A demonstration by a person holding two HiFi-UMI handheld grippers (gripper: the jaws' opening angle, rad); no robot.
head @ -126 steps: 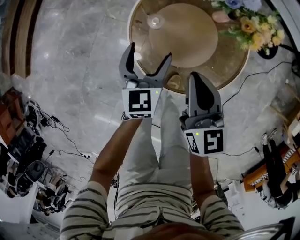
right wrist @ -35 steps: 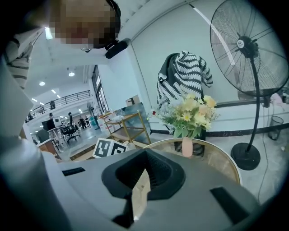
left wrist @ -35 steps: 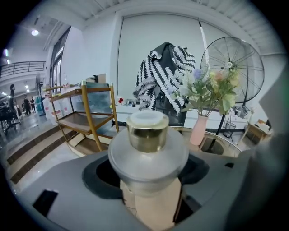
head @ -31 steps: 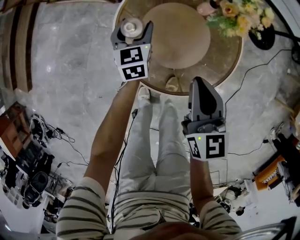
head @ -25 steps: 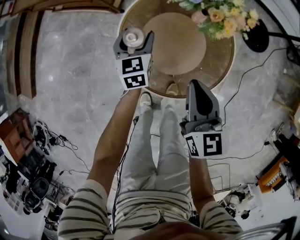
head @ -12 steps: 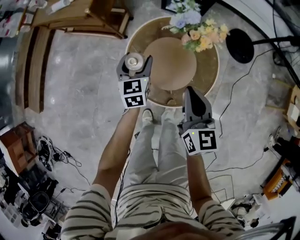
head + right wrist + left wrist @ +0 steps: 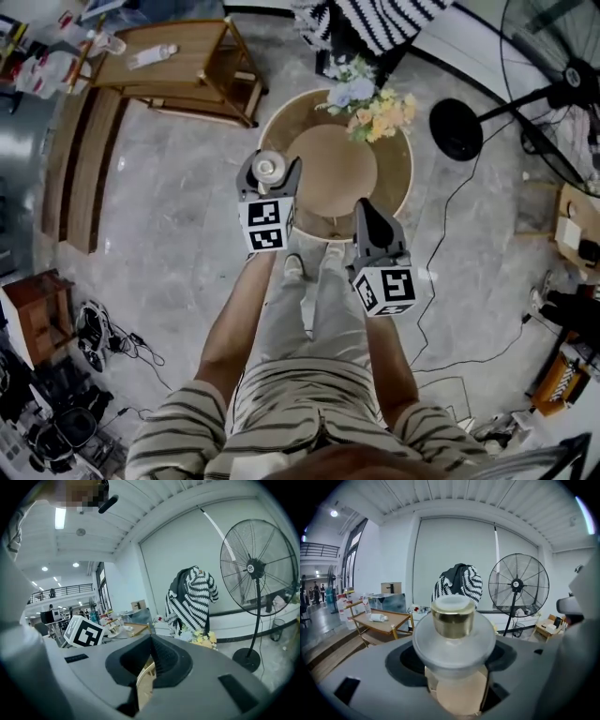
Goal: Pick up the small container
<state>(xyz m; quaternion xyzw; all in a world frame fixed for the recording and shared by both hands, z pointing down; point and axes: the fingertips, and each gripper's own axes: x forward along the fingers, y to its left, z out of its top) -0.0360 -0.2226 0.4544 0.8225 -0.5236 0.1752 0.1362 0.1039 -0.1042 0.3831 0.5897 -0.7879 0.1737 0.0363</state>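
Observation:
The small container [image 7: 267, 168] is a frosted round jar with a gold collar and a pale lid. It sits between the jaws of my left gripper [image 7: 269, 174], held up in the air over the left edge of the round table [image 7: 398, 178]. In the left gripper view the container [image 7: 453, 620] fills the middle, and the left gripper [image 7: 454, 663] is shut on its body from both sides. My right gripper [image 7: 366, 218] hangs lower right of it, over the table's near edge. Its jaws [image 7: 149, 663] are shut together with nothing between them.
A bunch of flowers [image 7: 373, 101] stands at the table's far side. A wooden cart [image 7: 178, 66] is at the far left, and a standing fan [image 7: 516, 585] with its black base [image 7: 457, 129] at the right. Cables and gear lie on the marble floor at both sides.
Five seconds ago the left gripper stood open with the container on the table. It now holds the container, and over the last second both grippers have come up and away from the table.

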